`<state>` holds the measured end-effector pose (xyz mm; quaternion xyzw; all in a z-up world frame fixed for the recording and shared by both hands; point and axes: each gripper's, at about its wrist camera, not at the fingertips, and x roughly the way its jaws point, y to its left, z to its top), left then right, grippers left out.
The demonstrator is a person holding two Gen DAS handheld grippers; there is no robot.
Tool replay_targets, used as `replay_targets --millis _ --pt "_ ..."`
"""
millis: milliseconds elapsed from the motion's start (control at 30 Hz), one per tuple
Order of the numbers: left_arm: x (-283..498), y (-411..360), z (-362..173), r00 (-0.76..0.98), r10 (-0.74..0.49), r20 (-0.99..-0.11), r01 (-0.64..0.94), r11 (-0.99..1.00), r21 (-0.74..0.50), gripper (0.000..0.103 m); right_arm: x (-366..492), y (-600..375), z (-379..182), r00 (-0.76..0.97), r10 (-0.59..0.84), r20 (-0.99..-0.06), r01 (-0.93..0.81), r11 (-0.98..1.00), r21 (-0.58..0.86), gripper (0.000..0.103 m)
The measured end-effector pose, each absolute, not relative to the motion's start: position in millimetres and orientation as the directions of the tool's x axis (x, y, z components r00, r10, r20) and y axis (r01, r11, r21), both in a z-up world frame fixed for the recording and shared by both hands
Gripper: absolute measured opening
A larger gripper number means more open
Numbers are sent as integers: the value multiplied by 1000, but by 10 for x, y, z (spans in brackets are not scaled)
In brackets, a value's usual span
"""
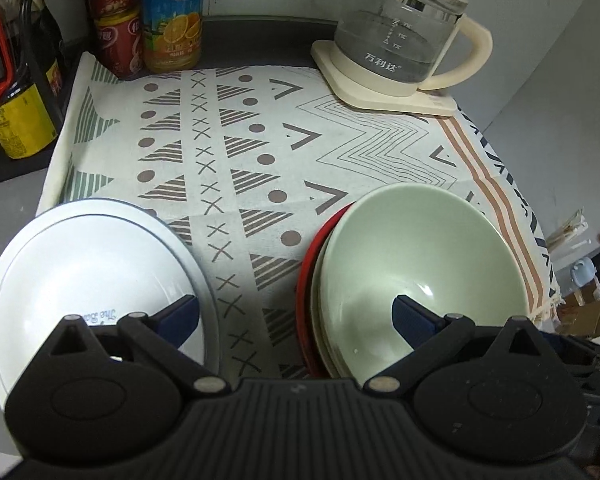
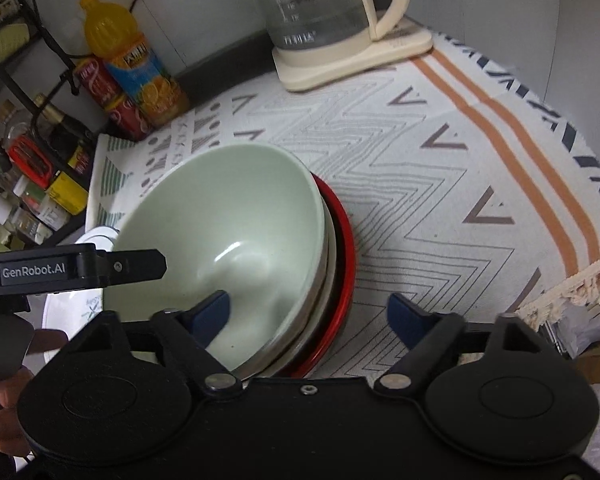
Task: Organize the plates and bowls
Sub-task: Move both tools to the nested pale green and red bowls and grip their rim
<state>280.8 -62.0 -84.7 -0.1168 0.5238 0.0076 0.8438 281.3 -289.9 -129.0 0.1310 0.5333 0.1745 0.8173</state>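
A pale green bowl (image 1: 420, 264) sits on top of a stack with a cream bowl and a red plate (image 1: 306, 276) on the patterned cloth. A white plate (image 1: 88, 272) lies to its left. My left gripper (image 1: 296, 316) is open and empty, one finger over the white plate, the other over the green bowl. In the right wrist view my right gripper (image 2: 310, 314) is open and empty, straddling the right rim of the green bowl (image 2: 228, 224) and the red plate (image 2: 342, 240). The left gripper's body (image 2: 60, 268) shows at the left, over the white plate (image 2: 96, 240).
A glass kettle (image 1: 400, 36) on a cream base stands at the back right. An orange juice bottle (image 1: 172, 16) and red cans (image 1: 118, 36) stand at the back left, beside a black rack of bottles (image 1: 16, 92). The cloth's fringed edge (image 2: 580, 280) is at the right.
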Motion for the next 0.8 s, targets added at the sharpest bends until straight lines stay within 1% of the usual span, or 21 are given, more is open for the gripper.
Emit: replay_targets --millis 33,100,133,200,233,267,300,367,433,467,533,567,667,800 --pt "2820 -633 -860 451 -109 -886 -138 972 -189 101 2829 -2898 -1318 363 422 -831 -138 906 400 76" --pt "2844 -656 -890 453 -108 -885 -137 972 -189 100 2853 -2902 -1364 352 416 -838 -128 909 397 66" --pt "2860 -670 -909 448 -111 -887 -136 972 -191 100 2864 -2903 -1386 346 415 -841 -124 909 398 64" --pt "2891 -688 -961 431 -127 -893 -134 970 -203 99 2886 -2908 -1427 331 421 -845 -121 907 404 53" --pt "2899 -688 -982 427 -133 -895 -141 967 -211 98 2889 -2913 -1442 326 433 -840 -119 901 417 50" --pt "2905 -687 -997 428 -140 -893 -144 965 -220 96 2897 -2912 -1451 321 441 -838 -119 897 426 44" --pt "2909 -692 -1008 430 -143 -892 -142 964 -223 93 2896 -2905 -1456 321 433 -842 -119 901 418 41" --pt "2922 -721 -1040 422 -130 -897 -135 970 -204 85 2904 -2886 -1453 325 418 -848 -129 908 398 38" --pt "2933 -732 -1080 410 -136 -902 -134 969 -208 66 2916 -2890 -1458 325 415 -850 -135 910 392 34" --pt "2945 -730 -1110 397 -153 -905 -137 965 -223 63 2925 -2901 -1463 323 419 -849 -134 908 397 32" --pt "2955 -727 -1161 373 -189 -908 -143 956 -258 48 2949 -2929 -1471 319 425 -847 -125 905 406 30" --pt "2953 -731 -1177 366 -205 -908 -145 951 -274 47 2955 -2932 -1471 318 426 -847 -124 904 408 29" --pt "2941 -759 -1163 367 -191 -910 -146 955 -259 46 2941 -2929 -1463 319 423 -848 -129 906 404 29" --pt "2931 -751 -1129 370 -203 -907 -152 950 -274 46 2916 -2941 -1423 330 433 -839 -142 901 409 26"
